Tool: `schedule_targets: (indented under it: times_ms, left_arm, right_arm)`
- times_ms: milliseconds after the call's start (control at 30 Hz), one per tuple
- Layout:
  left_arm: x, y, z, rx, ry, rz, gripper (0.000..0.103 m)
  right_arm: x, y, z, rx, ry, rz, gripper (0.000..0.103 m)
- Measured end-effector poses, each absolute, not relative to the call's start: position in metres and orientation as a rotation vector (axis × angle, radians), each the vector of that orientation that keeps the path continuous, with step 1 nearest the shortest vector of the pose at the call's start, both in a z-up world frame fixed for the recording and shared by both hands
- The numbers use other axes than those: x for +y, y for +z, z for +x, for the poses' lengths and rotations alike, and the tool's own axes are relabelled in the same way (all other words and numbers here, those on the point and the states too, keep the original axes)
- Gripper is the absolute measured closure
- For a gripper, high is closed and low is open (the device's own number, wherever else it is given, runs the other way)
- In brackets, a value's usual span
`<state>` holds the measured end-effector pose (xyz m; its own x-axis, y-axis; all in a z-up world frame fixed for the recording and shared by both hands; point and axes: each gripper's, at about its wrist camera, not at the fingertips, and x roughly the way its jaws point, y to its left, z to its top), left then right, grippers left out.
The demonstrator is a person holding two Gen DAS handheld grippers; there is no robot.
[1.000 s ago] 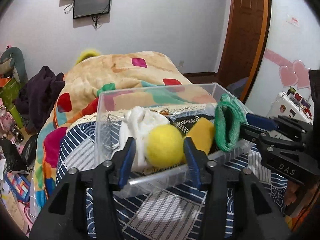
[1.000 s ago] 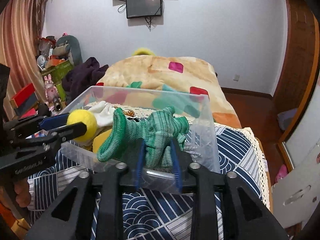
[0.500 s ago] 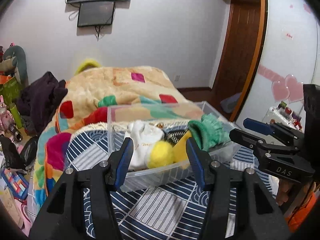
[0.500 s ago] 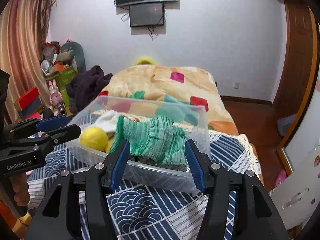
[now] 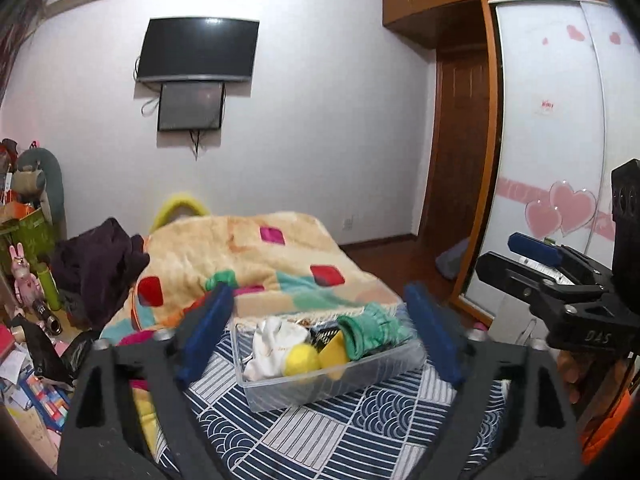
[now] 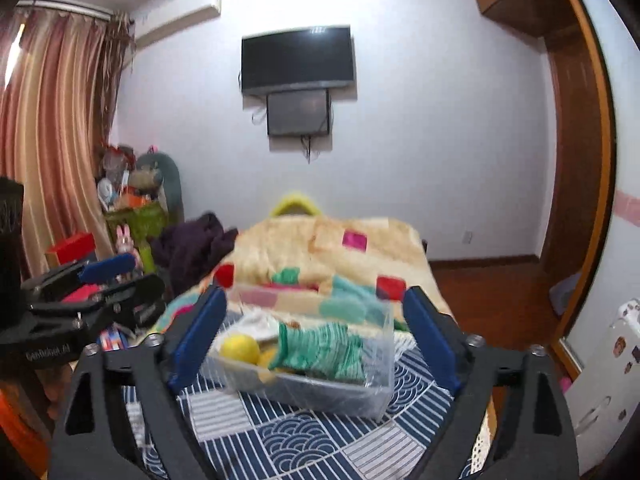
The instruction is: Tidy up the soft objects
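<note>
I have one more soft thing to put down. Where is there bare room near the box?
Free: the blue patterned cloth in front of the clear plastic box. Crowded: inside the box, with the yellow ball, white cloth and green knit piece.

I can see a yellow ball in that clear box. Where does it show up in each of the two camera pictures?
Left wrist view: the yellow ball lies low in the middle, at the clear box's near wall.
Right wrist view: the ball sits left of the middle, beside the green knit piece.
Shared landmark: the wall television.
</note>
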<state>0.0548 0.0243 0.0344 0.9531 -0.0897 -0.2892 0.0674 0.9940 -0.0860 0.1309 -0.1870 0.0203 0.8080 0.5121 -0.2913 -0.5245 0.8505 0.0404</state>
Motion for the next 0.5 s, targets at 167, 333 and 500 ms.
schedule_targets:
  times_ms: [167,333,500]
  left_arm:
    - [0.018,0.048,0.036,0.246,-0.062,-0.055,0.001]
    - [0.016,0.054,0.026,0.229,-0.065,-0.061,0.0]
    - [0.016,0.055,0.021,0.22,-0.058,-0.065,0.0]
  right_arm:
    - [-0.191,0.032,0.115,0.229,0.542,-0.03,0.0]
    - [-0.188,0.032,0.109,0.203,0.544,-0.037,0.0]
    - [-0.186,0.029,0.104,0.184,0.531,-0.041,0.0]
